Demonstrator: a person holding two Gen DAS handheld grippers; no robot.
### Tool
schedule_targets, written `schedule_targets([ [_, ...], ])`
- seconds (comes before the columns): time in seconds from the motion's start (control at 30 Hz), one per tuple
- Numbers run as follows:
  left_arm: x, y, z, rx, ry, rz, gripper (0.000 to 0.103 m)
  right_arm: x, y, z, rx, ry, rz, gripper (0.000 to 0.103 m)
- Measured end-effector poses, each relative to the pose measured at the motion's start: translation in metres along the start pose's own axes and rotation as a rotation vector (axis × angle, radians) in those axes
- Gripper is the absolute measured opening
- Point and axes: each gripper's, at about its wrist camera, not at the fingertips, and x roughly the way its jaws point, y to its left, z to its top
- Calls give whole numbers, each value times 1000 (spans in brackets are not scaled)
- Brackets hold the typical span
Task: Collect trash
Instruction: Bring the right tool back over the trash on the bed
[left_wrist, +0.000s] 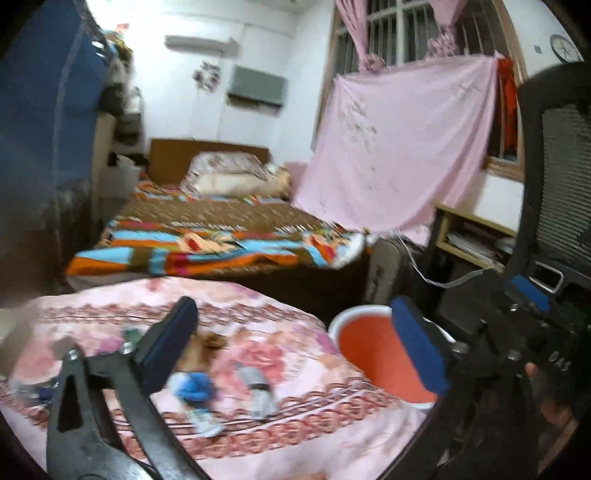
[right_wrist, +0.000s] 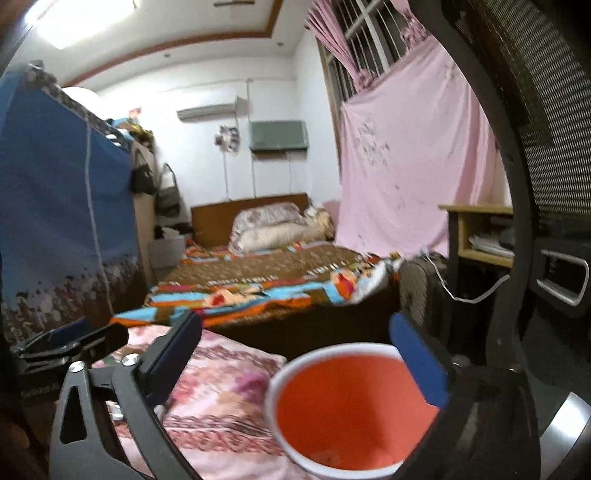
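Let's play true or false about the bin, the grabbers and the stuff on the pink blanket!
1. The bin is orange inside with a white rim. True.
2. The left gripper is squeezing a piece of trash. False: its fingers are spread wide with nothing between them.
3. A blue and white scrap lies on the pink flowered blanket. True.
4. The bin is piled full of trash. False: it looks nearly empty, with just a small dark speck near the bottom.
5. The right gripper is open. True.
6. The bin sits on top of the colourful bed. False: it stands beside the pink flowered blanket, nearer than that bed.
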Motion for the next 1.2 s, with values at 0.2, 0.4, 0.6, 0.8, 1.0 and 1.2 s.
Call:
schedule_targets([
  [0.2,-29,30,-2,-26,-74,84,92,-9,28,1,-29,-47,54,103],
  [0.4,-52,54,-13,-13,-110,176,92,-18,58,-9,-54,-78,103,103],
  [0.6,-65,75,-20,-12,-128,244,92,-18,85,-20,-82,-90,155,103],
  [0.8,-64,81,-27,3,-149,285,92,-13,105,-29,-133,-91,191,103],
  [1.0,-57,85,-34,10,-113,279,92,5,111,-40,-172,-39,197,103],
  [1.2,-42,89,-35,0,-20,251,91,31,106,-48,-162,88,204,101],
])
